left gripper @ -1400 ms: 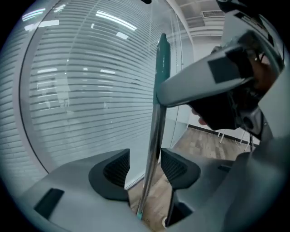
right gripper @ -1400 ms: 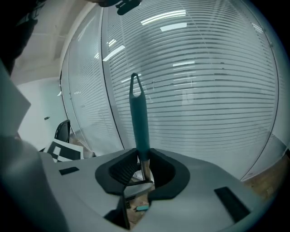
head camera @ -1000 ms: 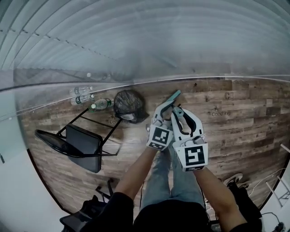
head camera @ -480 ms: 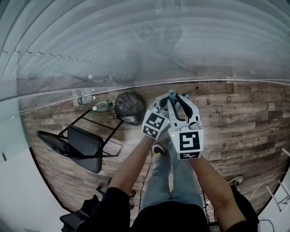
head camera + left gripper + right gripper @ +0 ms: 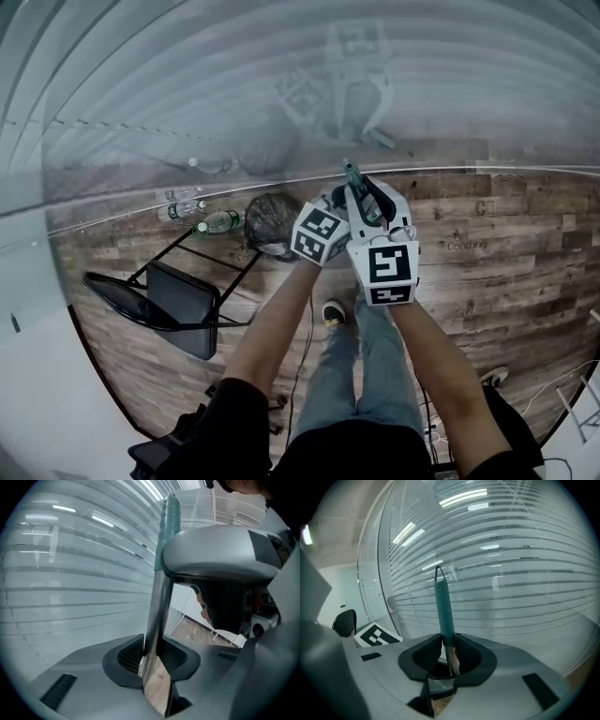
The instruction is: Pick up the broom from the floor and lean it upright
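Observation:
The broom shows only as its handle: a silver metal shaft (image 5: 157, 611) that ends in a teal grip (image 5: 444, 611) with a small hanging loop. It stands nearly upright, close to the striped glass wall. My left gripper (image 5: 152, 656) is shut on the metal shaft, lower down. Just above it, my right gripper (image 5: 447, 651) is shut on the bottom of the teal grip. In the head view both grippers, left (image 5: 339, 202) and right (image 5: 366, 204), sit side by side at the wall's foot, and the teal grip (image 5: 353, 178) pokes out above them. The broom's head is hidden.
A glass wall (image 5: 281, 94) with frosted stripes rises straight ahead. On the wooden floor to the left lie a tipped black folding chair (image 5: 159, 300), a black bag (image 5: 272, 223) and some plastic bottles (image 5: 202, 214). The person's shoe (image 5: 333, 314) is below the grippers.
Both grippers have carried the handle forward, toward the glass wall, and a little down. The teal grip now shows against the wall's foot. Both grips look unchanged.

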### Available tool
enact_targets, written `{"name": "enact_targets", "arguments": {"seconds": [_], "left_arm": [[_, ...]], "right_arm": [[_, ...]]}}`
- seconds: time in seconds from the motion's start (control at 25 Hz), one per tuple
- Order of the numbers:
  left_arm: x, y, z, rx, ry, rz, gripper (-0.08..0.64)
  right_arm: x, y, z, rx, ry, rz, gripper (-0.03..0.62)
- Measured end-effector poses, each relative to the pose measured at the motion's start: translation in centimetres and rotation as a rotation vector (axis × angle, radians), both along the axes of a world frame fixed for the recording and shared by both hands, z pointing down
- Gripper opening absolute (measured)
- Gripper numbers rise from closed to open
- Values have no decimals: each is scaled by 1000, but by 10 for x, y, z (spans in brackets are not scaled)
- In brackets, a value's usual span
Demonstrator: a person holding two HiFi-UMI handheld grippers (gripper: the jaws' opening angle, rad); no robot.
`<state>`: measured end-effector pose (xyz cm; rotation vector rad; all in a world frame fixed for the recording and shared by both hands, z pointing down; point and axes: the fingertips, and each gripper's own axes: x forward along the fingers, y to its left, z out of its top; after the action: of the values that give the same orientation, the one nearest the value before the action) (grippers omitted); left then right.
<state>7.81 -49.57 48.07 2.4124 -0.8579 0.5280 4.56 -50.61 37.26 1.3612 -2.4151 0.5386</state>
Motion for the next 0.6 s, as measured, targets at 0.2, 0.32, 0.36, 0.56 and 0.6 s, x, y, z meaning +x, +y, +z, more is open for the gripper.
{"name": "enact_targets", "arguments": {"seconds": [0.2, 0.32, 0.36, 0.56, 0.6], "left_arm": [[-2, -9, 1, 17, -27, -4, 95], [-2, -12, 4, 17, -53, -2, 95], [-3, -12, 4, 12, -52, -8, 95], [-5, -12, 6, -1, -50, -27, 115], [-6, -12, 7, -6, -49, -33, 131]], "right_arm": [[-2, -10, 1, 0, 5, 5, 97], [1, -12, 4, -5, 7, 15, 97], [2, -13, 4, -6, 8, 19, 97], [2, -15, 4, 7, 16, 17, 100], [2, -15, 3, 9, 14, 15, 100]]}}
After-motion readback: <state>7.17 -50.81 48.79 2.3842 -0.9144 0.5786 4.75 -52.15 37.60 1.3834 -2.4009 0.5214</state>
